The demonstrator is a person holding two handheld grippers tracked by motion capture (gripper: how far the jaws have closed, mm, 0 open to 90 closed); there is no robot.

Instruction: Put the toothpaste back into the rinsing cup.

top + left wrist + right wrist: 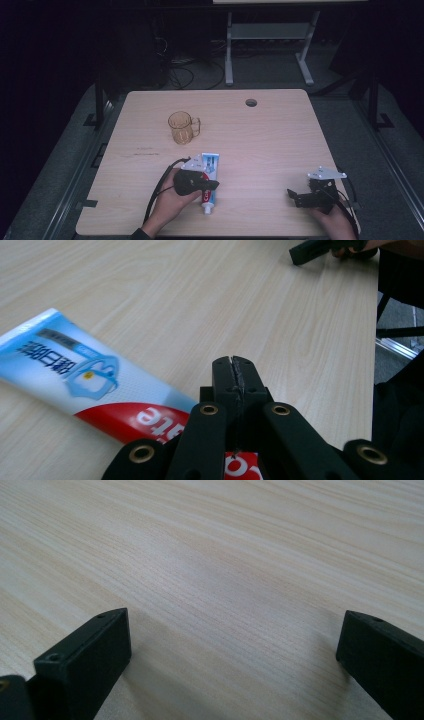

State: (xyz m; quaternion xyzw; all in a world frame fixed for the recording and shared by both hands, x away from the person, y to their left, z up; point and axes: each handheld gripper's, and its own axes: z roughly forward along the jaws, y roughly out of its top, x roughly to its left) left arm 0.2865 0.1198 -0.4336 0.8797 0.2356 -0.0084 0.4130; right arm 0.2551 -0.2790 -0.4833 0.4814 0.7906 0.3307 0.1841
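At the near left of the counter [260,130] a toothpaste tube [209,172] lies flat, its white cap toward the near edge and its crimped end pointing far, toward an amber glass mug [182,128] that stands upright farther back and well apart from it. The left tongs [234,371] hover over the red, cap-side part of the tube with their jaws pressed together on nothing; in the left gripper view the tube passes beneath and beside them rather than between them. The right tongs [235,650] rest at the near right, well apart from the tube, jaws spread wide over bare wood.

The tube looks light, soft and glossy, so it would likely dent and slide under a pinch across its belly. The firmer shoulder just behind the cap, or the flat crimped end, seems the better hold. The mug looks rigid, breakable and smooth-walled; its handle, facing right, seems the safest grip.
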